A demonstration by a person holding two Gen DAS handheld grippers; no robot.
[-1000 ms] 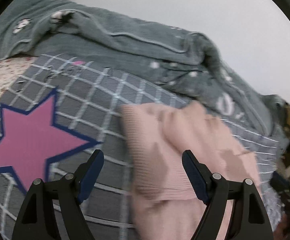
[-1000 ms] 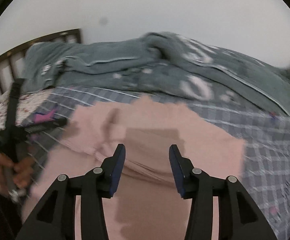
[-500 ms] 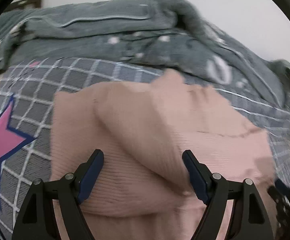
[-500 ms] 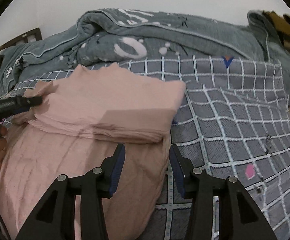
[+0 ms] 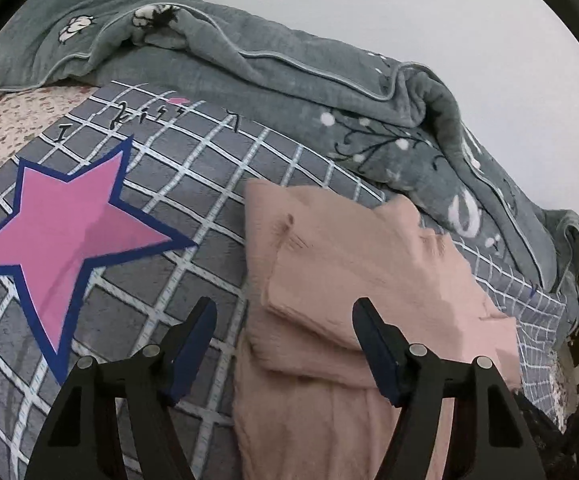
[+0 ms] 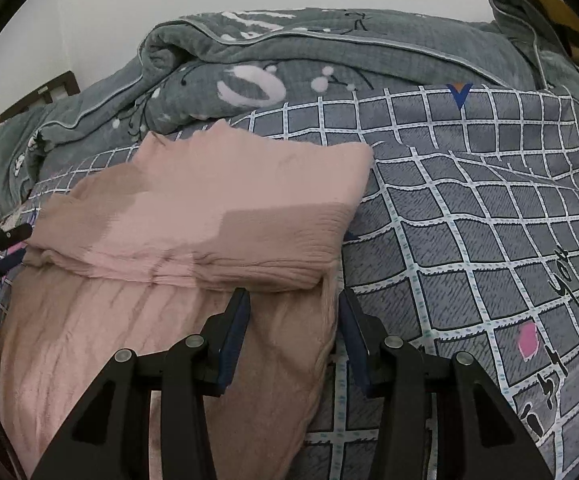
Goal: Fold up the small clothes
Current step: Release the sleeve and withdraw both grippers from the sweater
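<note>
Right wrist view: pink knit garment (image 6: pixel 193 216) on checked bedspread (image 6: pixel 469 216), top part folded over the lower; fold edge just ahead of the right tongs (image 6: pixel 293 320). Those tongs gape, straddling the garment's right edge, no pinch. Left tongs (image 5: pixel 281 336): closing, straddling the garment's left edge, pads clear of cloth. Step, judged: between folds. Next: pinch both near edges and carry them forward.

You see a plain pale-pink garment (image 5: pixel 353 280); grey white-gridded bedspread (image 6: pixel 469 208) with pink navy-edged star (image 5: pixel 61 232) at nine o'clock; grey-green white-printed blanket (image 6: pixel 329 48) at twelve.
</note>
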